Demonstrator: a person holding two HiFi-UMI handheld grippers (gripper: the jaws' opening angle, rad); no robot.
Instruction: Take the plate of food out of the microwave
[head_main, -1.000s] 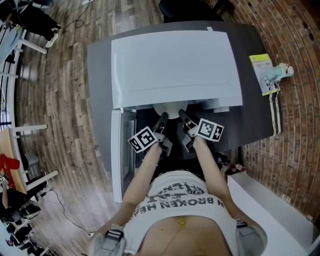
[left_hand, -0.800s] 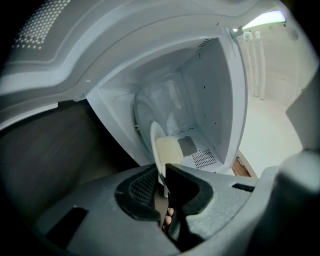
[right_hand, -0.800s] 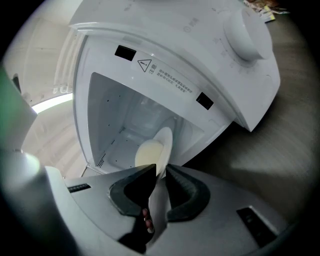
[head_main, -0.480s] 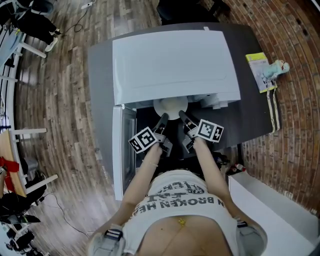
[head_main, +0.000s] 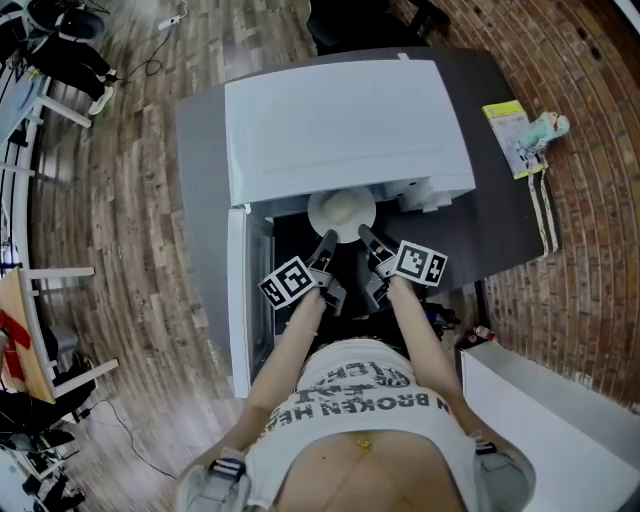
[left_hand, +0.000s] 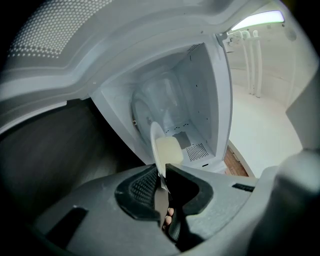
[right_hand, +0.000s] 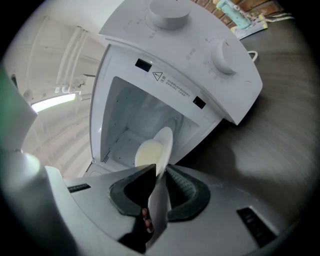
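Fingers (left_hand: 137, 191), ribbed black pads, of the left gripper (head_main: 328, 240) clamp the round white plate (head_main: 341, 212) at its 7 o'clock rim, the right gripper (head_main: 363, 234) at 5; it sits further out of the glossy white microwave (head_main: 340, 115) than before.

Your 2 forearms (head_main: 292, 345) reach forward side by side; your left claw (head_main: 328, 240) and right claw (head_main: 362, 233) angle inward, each clamped on the plate (head_main: 341, 212) rim.
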